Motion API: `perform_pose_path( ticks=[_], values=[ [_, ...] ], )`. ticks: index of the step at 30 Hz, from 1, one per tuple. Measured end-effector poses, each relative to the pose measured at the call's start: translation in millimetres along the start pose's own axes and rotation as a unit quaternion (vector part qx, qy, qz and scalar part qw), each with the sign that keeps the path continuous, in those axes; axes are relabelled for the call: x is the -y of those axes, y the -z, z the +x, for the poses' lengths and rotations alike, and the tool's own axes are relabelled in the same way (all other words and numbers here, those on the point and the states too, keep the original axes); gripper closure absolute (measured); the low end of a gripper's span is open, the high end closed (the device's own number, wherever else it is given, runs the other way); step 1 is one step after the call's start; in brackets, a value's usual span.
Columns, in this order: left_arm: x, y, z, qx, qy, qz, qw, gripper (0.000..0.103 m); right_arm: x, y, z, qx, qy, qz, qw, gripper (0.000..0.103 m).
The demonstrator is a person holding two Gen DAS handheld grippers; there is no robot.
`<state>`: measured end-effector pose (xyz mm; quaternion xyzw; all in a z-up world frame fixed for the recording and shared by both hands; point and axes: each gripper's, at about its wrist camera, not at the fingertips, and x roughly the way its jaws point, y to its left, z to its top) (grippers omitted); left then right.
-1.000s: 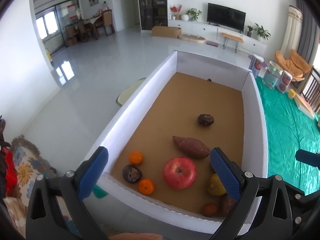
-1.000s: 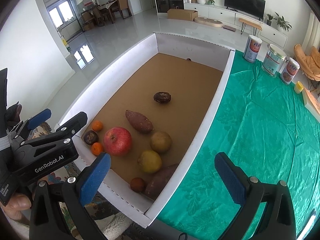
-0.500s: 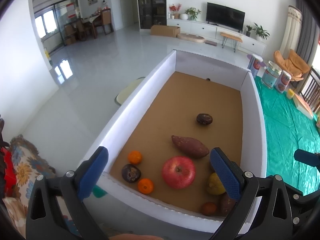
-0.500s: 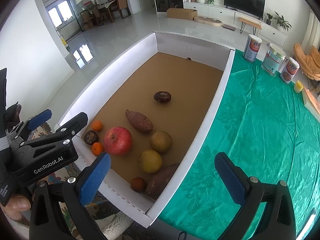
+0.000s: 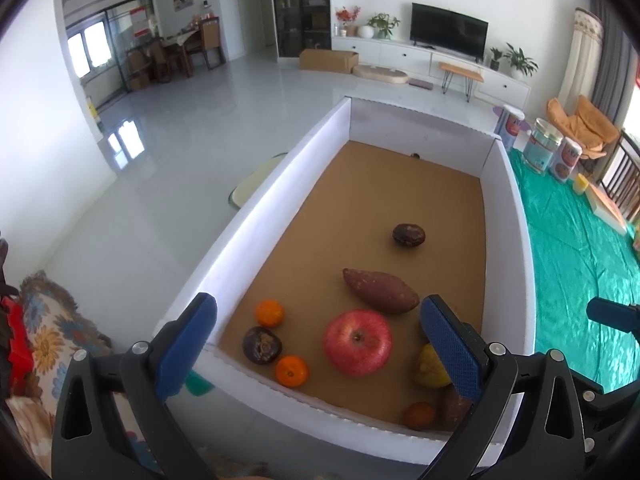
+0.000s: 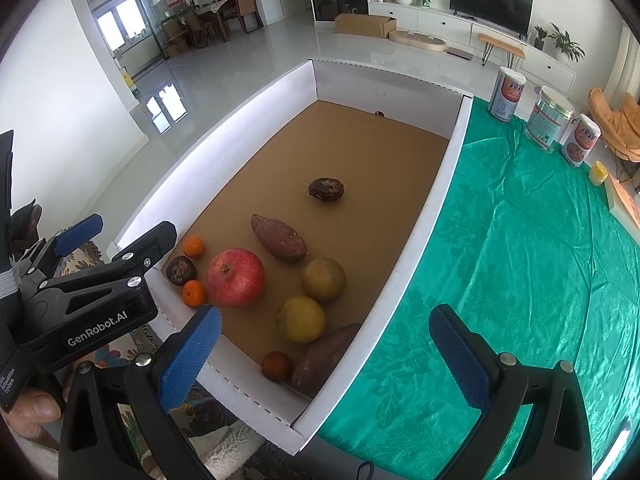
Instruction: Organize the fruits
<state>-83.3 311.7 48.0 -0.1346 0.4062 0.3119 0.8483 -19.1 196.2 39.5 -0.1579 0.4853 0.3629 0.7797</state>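
the fruits sit bunched at the near end of the box [image 5: 256, 216]. the left gripper [image 5: 316, 344], spread wide and empty, hovers nearest the apple [image 5: 357, 342], just ahead. the right gripper [image 6: 324, 346], also spread, hangs over the box's right corner.

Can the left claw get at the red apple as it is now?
Probably yes. The left claw is open, holds nothing, and hovers above the box's near wall. The red apple lies just behind it, uncovered from above, with space between neighbouring fruits.

Bright daylight, glare on the glossy floor [image 5: 168, 184], soft shadows, sharp focus, strong fisheye bending, dark corner vignette
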Motion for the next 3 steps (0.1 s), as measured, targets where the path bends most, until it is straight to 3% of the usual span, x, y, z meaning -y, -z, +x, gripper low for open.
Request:
perform_pose_path(
  ticks=[3],
  values=[
    [0.3, 0.3, -1.5, 0.003, -0.003, 0.002, 1.0000, 0.001, 0.7, -0.4, 0.4, 0.000, -0.001, 0.001, 1.000, 0.000]
  ],
)
